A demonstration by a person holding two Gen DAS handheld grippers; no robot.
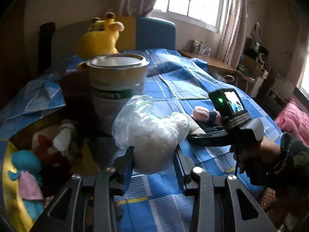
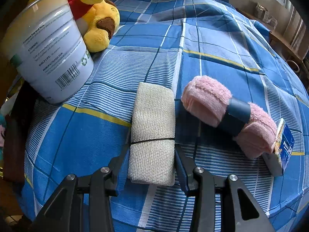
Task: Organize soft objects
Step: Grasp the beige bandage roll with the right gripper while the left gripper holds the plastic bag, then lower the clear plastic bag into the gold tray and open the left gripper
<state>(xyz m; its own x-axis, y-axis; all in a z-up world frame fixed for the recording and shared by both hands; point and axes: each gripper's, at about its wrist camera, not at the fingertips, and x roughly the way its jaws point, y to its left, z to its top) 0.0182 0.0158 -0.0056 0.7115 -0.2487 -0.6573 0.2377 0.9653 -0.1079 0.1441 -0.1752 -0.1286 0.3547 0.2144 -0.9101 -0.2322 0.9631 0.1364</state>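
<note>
- The left hand-held gripper [image 1: 154, 154] is grasping a clear plastic bag of white stuffing [image 1: 152, 133]; both pads are pressing into the bag's lower sides, and the bag is hanging above the bed [image 1: 193, 81].
- The right hand-held gripper [image 2: 151, 154] is clenching a rolled beige mesh cloth [image 2: 152, 133]; its fingers are touching both long sides of the roll, which is lying on the blue plaid bedsheet [image 2: 212, 38] with a thin black band around it.
- A rolled pink towel [image 2: 208, 100] with a dark paper sleeve and a printed tag is lying just beside the beige roll, to its right in the right wrist view.
- A large metal tin [image 1: 117, 77] is standing upright on the bed, beyond the bag in the left wrist view.
- A yellow plush bear [image 2: 96, 15] with a red shirt is leaning against the far side of the tin.
- A yellow-rimmed container [image 1: 11, 183] at the left edge of the left wrist view is holding small plush toys, including a teal one [image 1: 25, 164].
- In the left wrist view a person's hand [image 1: 249, 156] is gripping the handle of the right hand-held gripper.
</note>
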